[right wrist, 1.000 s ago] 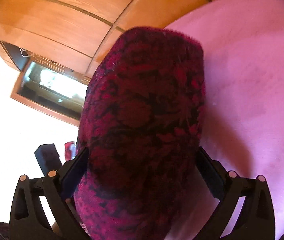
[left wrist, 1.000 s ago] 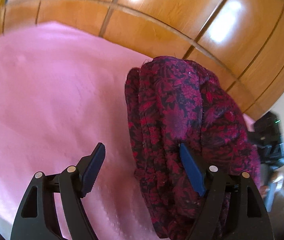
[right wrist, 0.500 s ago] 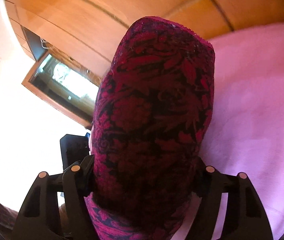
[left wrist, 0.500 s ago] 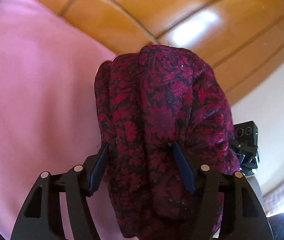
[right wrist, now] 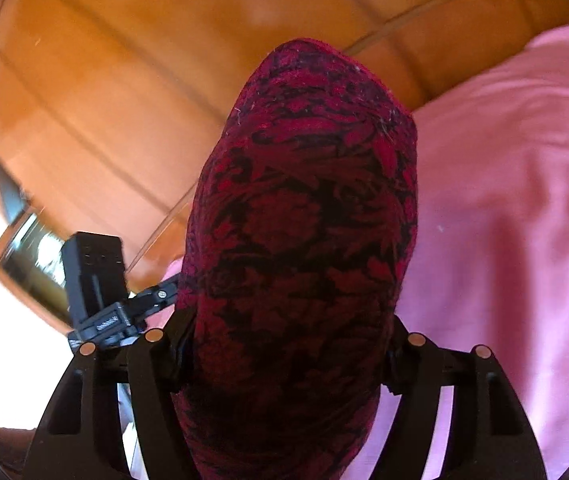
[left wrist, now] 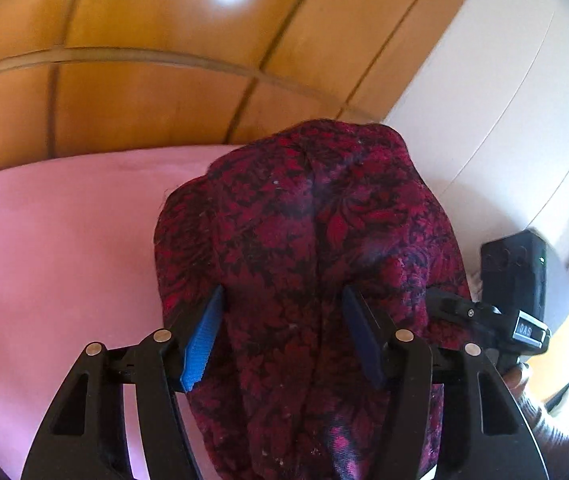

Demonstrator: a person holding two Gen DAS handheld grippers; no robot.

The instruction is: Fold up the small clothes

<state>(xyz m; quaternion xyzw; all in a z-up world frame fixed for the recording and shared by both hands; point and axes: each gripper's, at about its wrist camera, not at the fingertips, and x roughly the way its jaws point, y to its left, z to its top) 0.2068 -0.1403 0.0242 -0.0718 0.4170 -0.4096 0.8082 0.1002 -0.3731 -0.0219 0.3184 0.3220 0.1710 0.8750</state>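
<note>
Crimson floral garment [left wrist: 308, 264] bundled, clamped between both closing tongs, left [left wrist: 284, 336] and right [right wrist: 284, 344]; lifted clear of pink bedsheet [left wrist: 60, 264] for transfer.

Bright daylight; glare patches on glossy wood panels [left wrist: 156, 92]. Right view motion-blurred, window [right wrist: 28, 264] blown out. Strong fisheye bending, dark vignette corners.

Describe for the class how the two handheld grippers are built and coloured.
Both are black plastic frames with triangular cut-outs and round silver rivets. The left gripper has ribbed blue pads on its fingers. The right gripper carries a boxy black module with small white lettering.
</note>
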